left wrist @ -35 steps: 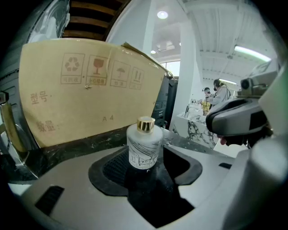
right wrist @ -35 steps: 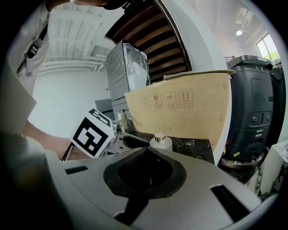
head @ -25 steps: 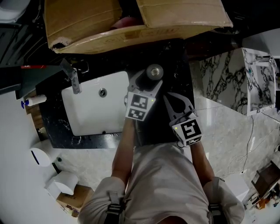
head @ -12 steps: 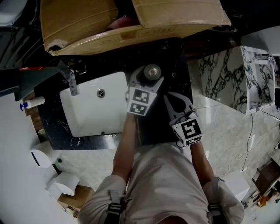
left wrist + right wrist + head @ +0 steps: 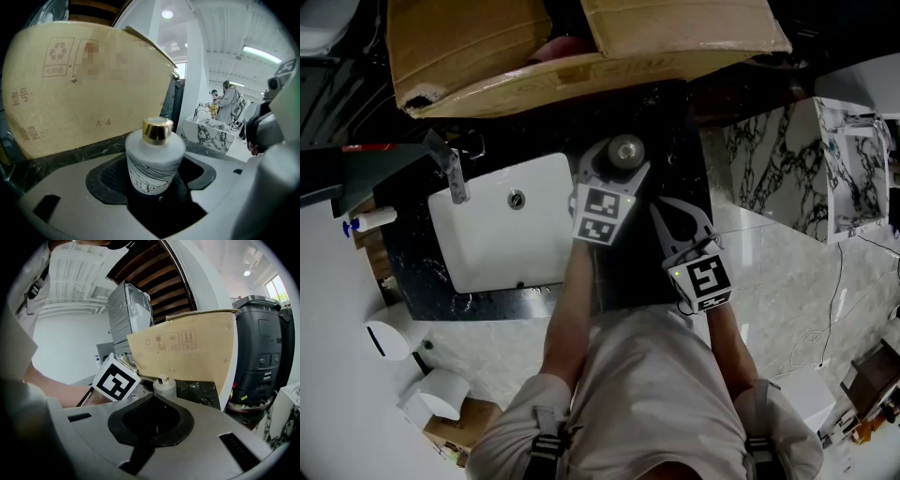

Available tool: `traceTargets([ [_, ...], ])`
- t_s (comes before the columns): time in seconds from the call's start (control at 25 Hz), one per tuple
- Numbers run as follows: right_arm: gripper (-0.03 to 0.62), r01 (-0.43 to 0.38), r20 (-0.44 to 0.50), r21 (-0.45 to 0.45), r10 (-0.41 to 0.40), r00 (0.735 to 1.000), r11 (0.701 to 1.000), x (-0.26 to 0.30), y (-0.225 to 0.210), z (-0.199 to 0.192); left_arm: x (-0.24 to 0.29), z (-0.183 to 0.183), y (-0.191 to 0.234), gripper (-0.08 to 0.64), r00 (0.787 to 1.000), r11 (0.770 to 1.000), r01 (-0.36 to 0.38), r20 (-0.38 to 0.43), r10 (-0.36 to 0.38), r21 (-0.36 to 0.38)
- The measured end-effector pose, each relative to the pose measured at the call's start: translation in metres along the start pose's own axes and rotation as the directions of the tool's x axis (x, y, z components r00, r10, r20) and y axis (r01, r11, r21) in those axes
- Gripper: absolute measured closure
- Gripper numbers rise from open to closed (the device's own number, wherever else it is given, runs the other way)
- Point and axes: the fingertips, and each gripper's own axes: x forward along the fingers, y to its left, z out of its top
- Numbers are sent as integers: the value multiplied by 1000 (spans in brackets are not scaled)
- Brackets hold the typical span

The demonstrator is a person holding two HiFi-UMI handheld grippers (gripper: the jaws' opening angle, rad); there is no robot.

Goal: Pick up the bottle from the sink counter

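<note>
Bottle (image 5: 154, 161): upright, long axis vertical, gold cap at top, line drawing on white body toward the left gripper view. Standing on the black marbled counter (image 5: 680, 122), just right of the white sink (image 5: 487, 234), in front of a tilted cardboard box (image 5: 581, 47).

Left gripper (image 5: 617, 167): jaws just opened wider, spread around the bottle, pads clear of the glass on both sides.

Right gripper (image 5: 661, 208): jaws closed together, nothing between them, held near the counter's front edge.

Beyond: faucet (image 5: 455, 173) at the sink's left, pale marbled floor (image 5: 769, 281).
</note>
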Motion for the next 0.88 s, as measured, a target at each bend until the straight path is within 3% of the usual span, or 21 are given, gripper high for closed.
traceTargets([
  [0.88, 597, 56, 26, -23, -55, 998, 998, -27, 4, 1, -22, -7, -11, 239, 1000, 999, -3, 13, 4, -32],
])
